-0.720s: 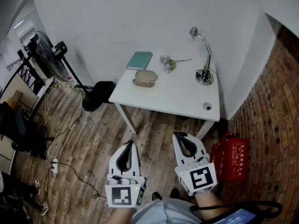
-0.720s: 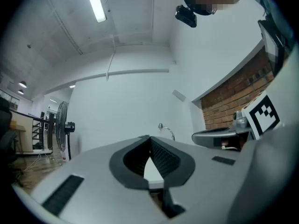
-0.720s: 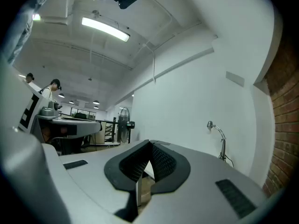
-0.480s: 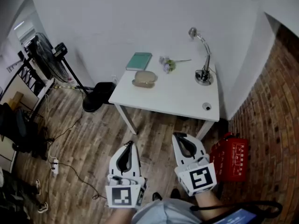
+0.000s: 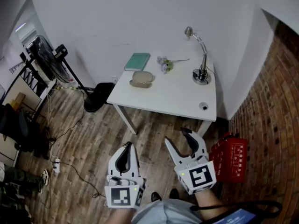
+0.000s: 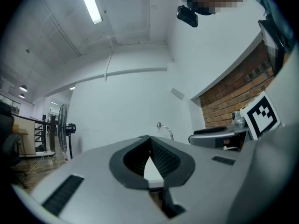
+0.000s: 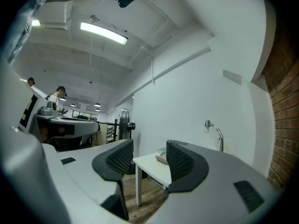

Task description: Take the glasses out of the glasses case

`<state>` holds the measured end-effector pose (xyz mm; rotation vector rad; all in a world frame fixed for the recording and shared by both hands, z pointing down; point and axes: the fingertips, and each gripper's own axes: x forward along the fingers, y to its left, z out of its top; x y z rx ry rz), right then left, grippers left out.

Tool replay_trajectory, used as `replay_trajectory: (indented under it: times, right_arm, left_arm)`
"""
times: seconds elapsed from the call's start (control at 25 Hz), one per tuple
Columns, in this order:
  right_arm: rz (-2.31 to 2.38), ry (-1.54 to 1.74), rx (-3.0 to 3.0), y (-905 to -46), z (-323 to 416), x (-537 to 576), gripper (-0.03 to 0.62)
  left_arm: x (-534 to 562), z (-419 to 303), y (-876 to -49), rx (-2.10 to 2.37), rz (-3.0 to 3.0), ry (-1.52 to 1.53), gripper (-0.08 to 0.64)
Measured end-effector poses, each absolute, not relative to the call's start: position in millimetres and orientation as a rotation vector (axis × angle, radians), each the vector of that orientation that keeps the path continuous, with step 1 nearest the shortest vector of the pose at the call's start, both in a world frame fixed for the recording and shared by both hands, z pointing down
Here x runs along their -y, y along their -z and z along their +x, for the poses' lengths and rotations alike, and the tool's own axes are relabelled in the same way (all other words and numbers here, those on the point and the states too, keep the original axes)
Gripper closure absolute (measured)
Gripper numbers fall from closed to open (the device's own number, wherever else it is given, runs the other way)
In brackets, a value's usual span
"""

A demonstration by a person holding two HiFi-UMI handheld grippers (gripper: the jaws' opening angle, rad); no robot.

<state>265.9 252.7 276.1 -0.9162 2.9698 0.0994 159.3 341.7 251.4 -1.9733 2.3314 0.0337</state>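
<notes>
Case (image 5: 142, 78) is sitting untouched on the table (image 5: 177, 101), well away. Right gripper (image 5: 177, 135) is opening wide, empty, readying for it. Left gripper (image 5: 126, 145) is staying closed.

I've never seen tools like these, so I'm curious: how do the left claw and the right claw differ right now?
The left claw has its jaws closed together, while the right claw has them spread wide apart. In the head view, the right claw also reaches a little nearer the table than the left claw. Both are empty, point level and are held short of the table.
</notes>
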Motion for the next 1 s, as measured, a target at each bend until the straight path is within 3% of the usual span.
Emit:
replay_trajectory:
  times: [0.56, 1.0]
  right_arm:
    - [-0.903, -0.091, -2.987, -293.9, 259.8, -221.6, 0.357]
    - [-0.983, -0.121, -3.02, -310.5, 149.5, -137.3, 0.356]
  left_arm:
    - [-320.3, 152.3, -275.1, -2.403, -1.957, 0.011, 0.554]
    - [-236.1, 21.6, -295.8, -2.411, -2.01, -0.057, 0.554]
